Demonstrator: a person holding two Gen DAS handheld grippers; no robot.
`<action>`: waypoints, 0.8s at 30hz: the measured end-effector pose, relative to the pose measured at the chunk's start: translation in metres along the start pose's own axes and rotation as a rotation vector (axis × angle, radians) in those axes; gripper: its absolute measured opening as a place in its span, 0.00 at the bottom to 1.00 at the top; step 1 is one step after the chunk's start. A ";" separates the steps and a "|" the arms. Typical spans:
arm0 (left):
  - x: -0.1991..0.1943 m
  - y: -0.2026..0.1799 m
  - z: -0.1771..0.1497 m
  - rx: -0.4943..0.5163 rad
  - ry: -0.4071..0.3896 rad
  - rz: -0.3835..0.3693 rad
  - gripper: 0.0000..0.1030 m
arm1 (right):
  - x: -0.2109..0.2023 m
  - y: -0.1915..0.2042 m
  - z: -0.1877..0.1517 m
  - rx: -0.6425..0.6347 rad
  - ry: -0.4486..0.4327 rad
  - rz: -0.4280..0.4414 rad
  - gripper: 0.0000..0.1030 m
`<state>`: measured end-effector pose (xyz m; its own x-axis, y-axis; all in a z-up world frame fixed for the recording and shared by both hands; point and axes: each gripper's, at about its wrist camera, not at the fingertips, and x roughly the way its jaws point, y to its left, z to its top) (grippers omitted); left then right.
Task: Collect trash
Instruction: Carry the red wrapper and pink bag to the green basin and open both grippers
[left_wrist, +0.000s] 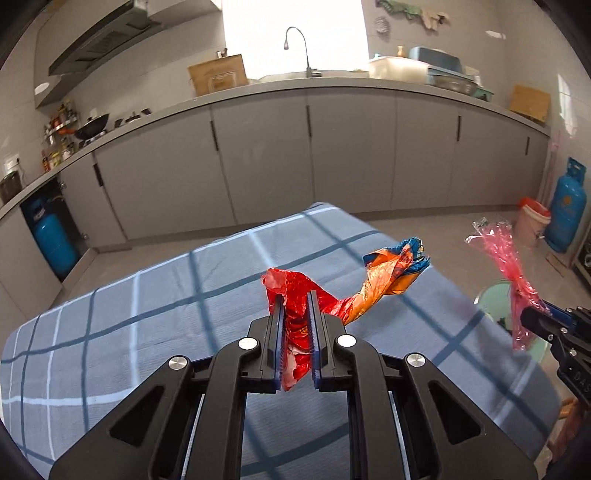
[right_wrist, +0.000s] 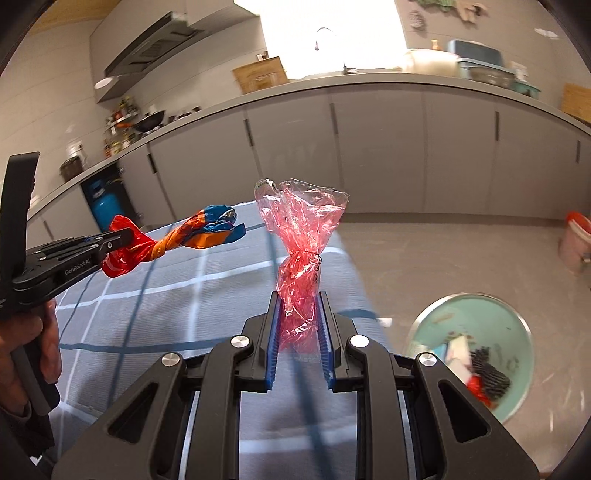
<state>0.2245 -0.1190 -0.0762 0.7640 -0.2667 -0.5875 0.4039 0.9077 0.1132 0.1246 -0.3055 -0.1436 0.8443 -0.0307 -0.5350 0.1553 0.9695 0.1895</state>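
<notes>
My left gripper (left_wrist: 295, 301) is shut on a crumpled red, orange and blue wrapper (left_wrist: 369, 284) and holds it above the blue checked tablecloth (left_wrist: 147, 325). The wrapper also shows in the right wrist view (right_wrist: 184, 236), held by the left gripper (right_wrist: 125, 236). My right gripper (right_wrist: 300, 301) is shut on a clear pink plastic wrapper (right_wrist: 301, 240), held upright near the table's right edge. That pink wrapper shows in the left wrist view (left_wrist: 509, 273), in the right gripper (left_wrist: 539, 314). A pale green trash bin (right_wrist: 517, 332) stands on the floor at lower right with trash inside.
Grey kitchen cabinets (left_wrist: 351, 147) and a counter with a sink tap (left_wrist: 299, 44) run along the back. Blue gas cylinders stand at the left (left_wrist: 51, 243) and right (left_wrist: 567, 210). A pink bucket (right_wrist: 574, 240) stands on the floor.
</notes>
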 end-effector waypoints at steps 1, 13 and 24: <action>0.000 -0.009 0.002 0.008 -0.004 -0.010 0.12 | -0.003 -0.009 0.000 0.009 -0.004 -0.013 0.20; 0.010 -0.109 0.029 0.116 -0.020 -0.120 0.12 | -0.026 -0.083 -0.007 0.105 -0.031 -0.104 0.20; 0.021 -0.178 0.035 0.175 -0.002 -0.202 0.12 | -0.033 -0.133 -0.017 0.172 -0.039 -0.158 0.20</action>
<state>0.1870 -0.2975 -0.0805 0.6601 -0.4373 -0.6107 0.6290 0.7663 0.1311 0.0673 -0.4294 -0.1653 0.8215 -0.1912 -0.5372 0.3692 0.8963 0.2457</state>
